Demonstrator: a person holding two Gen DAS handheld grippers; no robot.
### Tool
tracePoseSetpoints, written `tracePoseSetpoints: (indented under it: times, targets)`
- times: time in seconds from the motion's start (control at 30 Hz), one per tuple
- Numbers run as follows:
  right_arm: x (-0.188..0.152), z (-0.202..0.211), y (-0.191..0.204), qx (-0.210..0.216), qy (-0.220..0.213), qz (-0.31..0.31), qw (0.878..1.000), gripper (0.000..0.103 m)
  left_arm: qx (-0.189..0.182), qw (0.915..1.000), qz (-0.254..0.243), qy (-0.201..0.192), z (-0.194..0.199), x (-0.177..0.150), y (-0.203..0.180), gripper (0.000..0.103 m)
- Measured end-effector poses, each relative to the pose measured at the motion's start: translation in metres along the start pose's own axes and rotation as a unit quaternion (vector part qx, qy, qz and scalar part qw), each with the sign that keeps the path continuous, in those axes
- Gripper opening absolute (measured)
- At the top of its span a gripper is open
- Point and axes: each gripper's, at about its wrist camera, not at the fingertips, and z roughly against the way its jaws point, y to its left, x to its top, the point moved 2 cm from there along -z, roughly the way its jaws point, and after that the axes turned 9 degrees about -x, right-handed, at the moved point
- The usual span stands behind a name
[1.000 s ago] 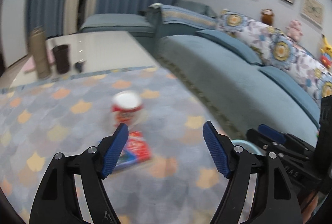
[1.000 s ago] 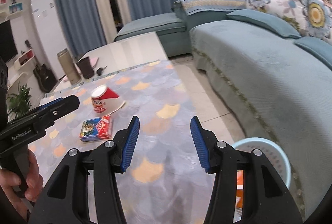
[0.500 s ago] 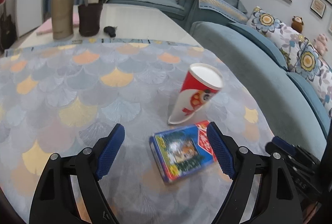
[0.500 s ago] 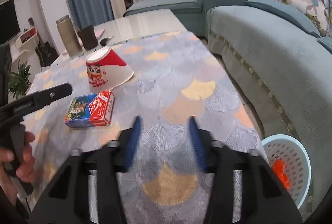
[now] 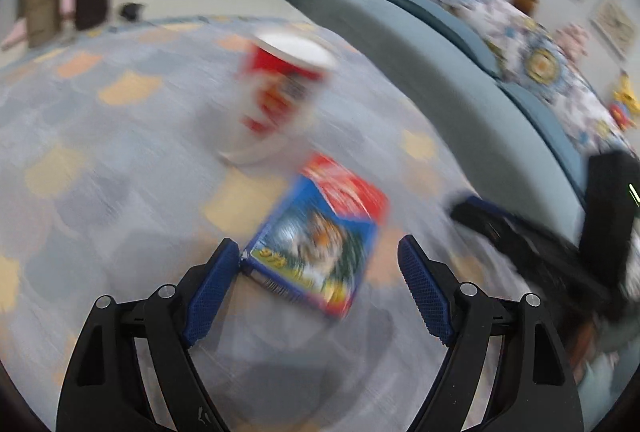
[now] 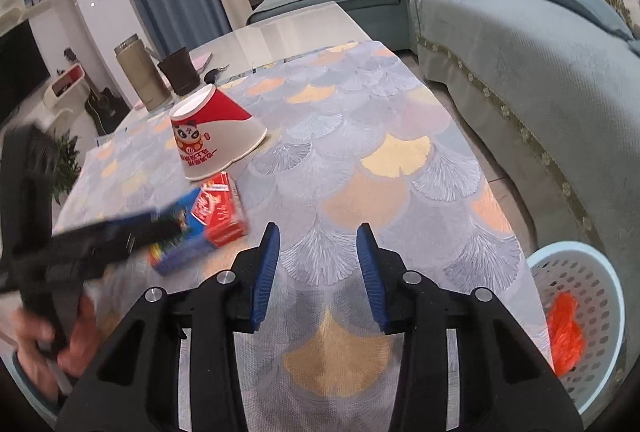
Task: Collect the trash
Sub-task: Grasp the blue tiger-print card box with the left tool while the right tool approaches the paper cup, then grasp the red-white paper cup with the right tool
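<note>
A small blue and red carton (image 5: 320, 236) lies flat on the patterned tablecloth (image 5: 100, 171). My left gripper (image 5: 320, 256) is open, low over the table, with the carton's near end between its fingertips. The view is blurred. A red and white paper cup (image 5: 276, 99) stands upside down just behind the carton. In the right wrist view the carton (image 6: 212, 220) and the cup (image 6: 212, 139) are at the left, and the left gripper (image 6: 132, 232) reaches over the carton. My right gripper (image 6: 318, 252) is open and empty above the tablecloth (image 6: 400, 167).
A pale blue perforated basket (image 6: 592, 288) with orange trash (image 6: 566, 328) stands on the floor at the table's right edge. A blue sofa (image 6: 540, 43) runs along the right. A tan flask (image 6: 140, 75), a dark cup (image 6: 180, 71) and a key fob stand at the far end.
My left gripper has moved forward and down, so the carton now lies between its fingertips. My right gripper has advanced a little over the table and stays open.
</note>
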Motion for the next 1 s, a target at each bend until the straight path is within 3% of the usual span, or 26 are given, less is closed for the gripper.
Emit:
tracePoseSetpoints:
  times: [0.07,0.2,0.4,0.5,0.57,0.7,0.77,0.83,0.93,1.0]
  targets:
    - [0.001,0.0,-0.002,0.001,-0.001,-0.007,1.0,0.037,-0.011,0.9998,-0.015,0.013,-0.002,-0.007,-0.011,0.079]
    - [0.002,0.001,-0.004,-0.004,-0.004,-0.013,1.0,0.037,0.056,0.9977,-0.037,0.008,-0.015,0.004,-0.017,0.079]
    - [0.003,0.006,-0.003,-0.009,-0.02,-0.008,1.0,0.037,0.117,0.9904,-0.067,0.029,-0.042,0.015,-0.022,0.078]
    - [0.006,0.012,-0.003,-0.006,-0.035,-0.011,0.999,0.037,0.136,0.9869,-0.08,0.033,-0.044,0.015,-0.028,0.06]
    - [0.011,0.014,-0.001,-0.006,-0.039,-0.009,0.999,0.037,0.14,0.9861,-0.083,0.031,-0.04,0.012,-0.028,0.059]
    - [0.03,0.018,0.019,0.011,-0.041,0.007,0.999,0.039,0.15,0.9878,-0.038,-0.016,-0.007,0.004,-0.011,0.058]
    - [0.036,0.015,0.034,0.01,-0.042,0.023,0.999,0.047,0.149,0.9874,-0.001,-0.054,0.021,0.001,0.005,0.058]
    - [0.04,0.005,0.051,0.005,-0.042,0.043,0.998,0.053,0.16,0.9831,0.021,-0.086,0.046,0.001,0.02,0.058]
    - [0.042,-0.021,0.077,0.006,-0.022,0.064,0.998,0.054,0.19,0.9717,0.045,-0.132,0.073,-0.001,0.042,0.058]
    - [0.045,-0.031,0.094,0.009,-0.018,0.07,0.997,0.057,0.181,0.9687,0.064,-0.157,0.081,-0.005,0.053,0.058]
